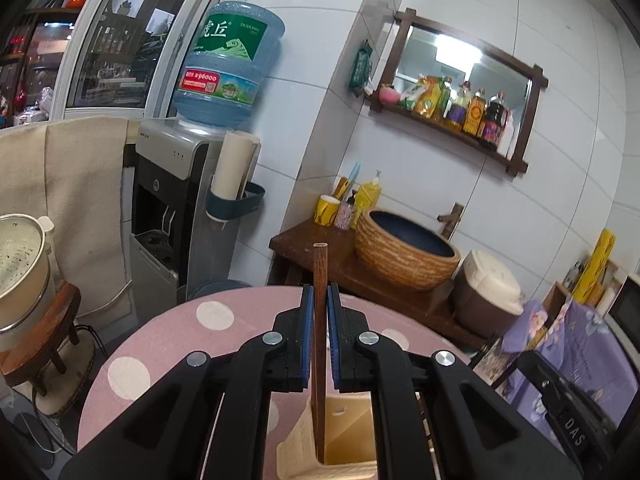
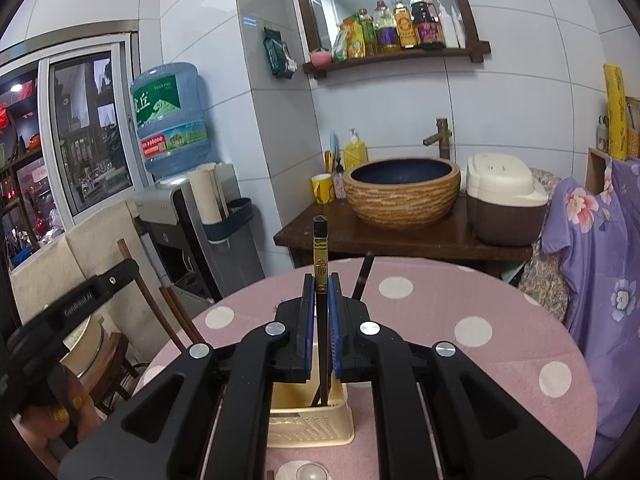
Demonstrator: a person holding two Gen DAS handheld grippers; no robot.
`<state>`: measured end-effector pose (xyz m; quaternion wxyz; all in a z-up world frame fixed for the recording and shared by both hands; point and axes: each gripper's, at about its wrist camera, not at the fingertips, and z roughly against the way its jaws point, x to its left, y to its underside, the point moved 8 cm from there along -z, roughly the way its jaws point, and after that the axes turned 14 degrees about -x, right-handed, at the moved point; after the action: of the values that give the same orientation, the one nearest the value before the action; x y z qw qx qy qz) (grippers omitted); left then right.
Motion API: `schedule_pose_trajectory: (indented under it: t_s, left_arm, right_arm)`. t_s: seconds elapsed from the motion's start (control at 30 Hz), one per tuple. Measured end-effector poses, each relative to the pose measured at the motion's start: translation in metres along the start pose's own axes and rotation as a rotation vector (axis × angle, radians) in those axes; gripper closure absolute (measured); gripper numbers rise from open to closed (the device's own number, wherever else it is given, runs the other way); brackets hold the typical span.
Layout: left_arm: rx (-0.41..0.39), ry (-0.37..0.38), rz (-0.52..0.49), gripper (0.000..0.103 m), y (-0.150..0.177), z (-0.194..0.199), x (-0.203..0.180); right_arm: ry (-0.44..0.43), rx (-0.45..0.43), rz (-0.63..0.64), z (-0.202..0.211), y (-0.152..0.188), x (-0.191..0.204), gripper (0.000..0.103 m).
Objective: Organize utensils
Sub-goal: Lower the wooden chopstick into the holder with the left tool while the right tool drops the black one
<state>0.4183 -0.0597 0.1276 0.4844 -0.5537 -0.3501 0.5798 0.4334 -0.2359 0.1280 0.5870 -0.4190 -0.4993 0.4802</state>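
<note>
Left wrist view: each tool is clamped tight on one upright chopstick over a cream holder on the pink dotted desk.

The left tool pinches a plain brown wooden chopstick at mid-length, its lower end inside the cream holder. In the right wrist view the right tool grips a dark chopstick with a gold band the same way, above a slotted cream basket; another dark stick leans just beside it. The sticks look light, stiff and smooth, likely to pivot in the pads, so a hold near the middle suits them. On the desk nothing crowds the holder; the basin and rice cooker stand well apart behind.
</note>
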Motion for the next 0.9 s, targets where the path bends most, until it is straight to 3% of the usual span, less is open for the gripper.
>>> schedule_pose_trajectory:
  t_s: [0.3, 0.6, 0.63, 0.67, 0.73, 0.83, 0.9]
  left_arm:
    - [0.092, -0.011, -0.004, 0.095, 0.043, -0.011, 0.007]
    - [0.090, -0.007, -0.033, 0.092, 0.043, -0.005, 0.006]
    - [0.086, -0.005, -0.034, 0.082, 0.043, -0.002, 0.007]
    - [0.082, -0.002, -0.036, 0.063, 0.042, 0.001, 0.006]
    - [0.063, 0.010, -0.030, 0.045, 0.041, 0.013, 0.009]
    - [0.048, 0.011, -0.048, 0.033, 0.045, 0.033, 0.013]
    - [0.066, 0.015, -0.067, 0.020, 0.054, 0.044, 0.017]
  right_arm:
    - [0.017, 0.029, -0.004, -0.004, 0.025, -0.008, 0.095]
    - [0.014, 0.008, -0.007, 0.004, 0.026, -0.010, 0.095]
    - [0.016, 0.003, -0.002, 0.006, 0.025, -0.010, 0.095]
    - [0.015, -0.004, 0.006, 0.009, 0.026, -0.010, 0.094]
    - [0.009, -0.022, 0.021, 0.018, 0.026, -0.009, 0.082]
    - [-0.002, -0.056, 0.043, 0.038, 0.032, -0.011, 0.058]
    - [-0.005, -0.057, 0.071, 0.049, 0.039, -0.012, 0.056]
